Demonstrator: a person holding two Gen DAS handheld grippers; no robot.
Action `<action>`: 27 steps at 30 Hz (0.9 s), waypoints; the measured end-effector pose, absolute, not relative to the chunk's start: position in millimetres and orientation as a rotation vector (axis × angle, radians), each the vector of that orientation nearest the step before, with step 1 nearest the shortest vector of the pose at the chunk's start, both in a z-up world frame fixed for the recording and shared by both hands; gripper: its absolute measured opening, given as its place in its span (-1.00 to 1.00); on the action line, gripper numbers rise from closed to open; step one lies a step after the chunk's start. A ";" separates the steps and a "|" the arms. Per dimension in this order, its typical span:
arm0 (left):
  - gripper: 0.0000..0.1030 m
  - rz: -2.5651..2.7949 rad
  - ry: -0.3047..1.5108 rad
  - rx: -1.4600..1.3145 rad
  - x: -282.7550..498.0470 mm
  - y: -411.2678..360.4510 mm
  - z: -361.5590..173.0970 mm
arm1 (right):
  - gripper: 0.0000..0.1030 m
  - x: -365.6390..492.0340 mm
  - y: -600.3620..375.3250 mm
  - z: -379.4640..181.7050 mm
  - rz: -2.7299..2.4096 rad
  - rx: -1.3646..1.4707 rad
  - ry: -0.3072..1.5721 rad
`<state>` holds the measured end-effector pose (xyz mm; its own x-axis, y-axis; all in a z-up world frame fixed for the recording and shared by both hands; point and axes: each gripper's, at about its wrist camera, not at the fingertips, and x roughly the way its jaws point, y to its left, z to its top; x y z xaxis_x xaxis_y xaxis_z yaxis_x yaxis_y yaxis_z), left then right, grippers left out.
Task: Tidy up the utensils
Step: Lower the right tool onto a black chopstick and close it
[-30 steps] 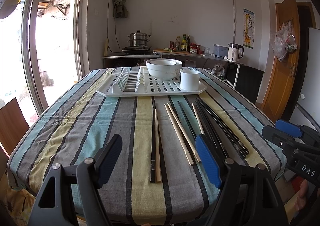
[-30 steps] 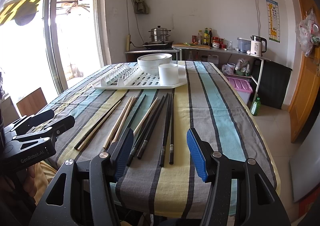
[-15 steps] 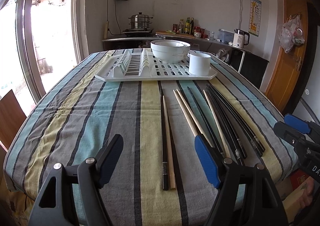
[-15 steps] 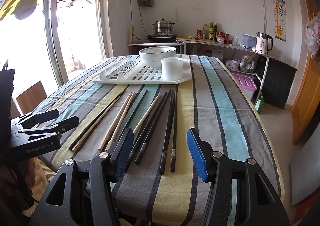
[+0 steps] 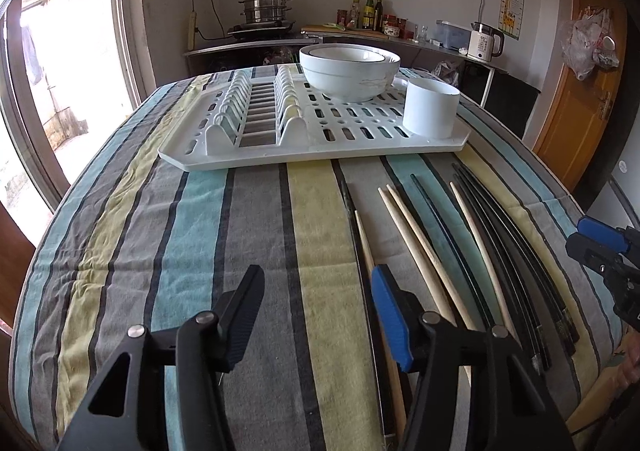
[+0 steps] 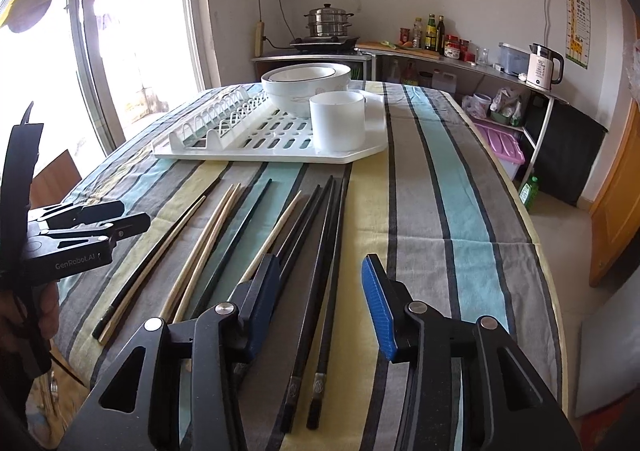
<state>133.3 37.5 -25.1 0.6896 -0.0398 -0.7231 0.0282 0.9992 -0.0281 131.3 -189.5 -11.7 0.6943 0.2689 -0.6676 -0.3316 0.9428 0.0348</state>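
Nearest the lens, the left gripper (image 5: 316, 315) has its jaws spread wide and holds nothing; it hangs over the striped tablecloth (image 5: 168, 235), with bare cloth between its tips. The right gripper (image 6: 318, 291) is likewise spread and empty, and 2 black chopsticks (image 6: 326, 291) run up between its jaws toward 12 o'clock.

Just past the tips, the chopsticks lie loose on the cloth in a rough fan, black and pale ones mixed. In the left view, a mixed pair (image 5: 362, 247) sits at the blue pad's edge, 2 pale wooden chopsticks (image 5: 416, 243) lie at 1 o'clock, and a black bunch (image 5: 516, 243) at 2 o'clock.

Farther off at 12 o'clock stands a white drying rack (image 5: 280, 155), which carries stacked white bowls (image 5: 350, 71) and a white cup (image 5: 431, 111).

Judging from this, nothing has been picked up yet: the step in hand is the approach to a first chopstick. The next move probably calls for lowering 1 gripper until its tips straddle a single stick, then closing; thin sticks lying close together risk a double grab. The cup looks a likely destination, though that is a guess.
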 end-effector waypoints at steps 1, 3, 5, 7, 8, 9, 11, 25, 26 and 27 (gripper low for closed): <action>0.12 -0.042 0.816 -0.018 136.9 38.4 -25.5 | -0.24 136.0 -189.1 -12.5 0.338 -0.089 0.739; 0.12 -0.054 0.823 -0.023 141.3 37.8 -24.9 | -0.37 143.1 -186.4 -13.8 0.351 -0.083 0.750; 0.12 -0.069 0.828 -0.022 145.1 35.9 -24.0 | -0.45 151.9 -182.0 -14.8 0.366 -0.080 0.763; 0.00 -0.077 0.835 -0.007 149.1 31.9 -24.8 | -0.47 159.9 -177.0 -17.5 0.379 -0.073 0.787; -0.04 -0.076 0.841 0.000 151.4 30.1 -25.9 | -0.51 164.3 -174.4 -19.3 0.385 -0.069 0.799; -0.11 -0.077 0.850 0.003 153.7 29.9 -27.7 | -0.58 168.5 -171.6 -21.0 0.387 -0.071 0.808; -0.17 -0.078 0.863 0.003 158.6 29.5 -30.5 | -0.64 176.4 -167.2 -24.1 0.387 -0.076 0.822; -0.21 -0.084 0.895 -0.014 183.6 39.9 -37.0 | -0.81 211.9 -158.9 -43.0 0.373 -0.070 0.920; -0.21 -0.088 0.898 -0.019 185.7 40.4 -36.9 | -0.81 212.7 -158.5 -43.2 0.372 -0.072 0.921; -0.21 -0.091 0.901 -0.021 187.6 40.7 -36.6 | -0.81 213.4 -158.1 -43.5 0.372 -0.074 0.923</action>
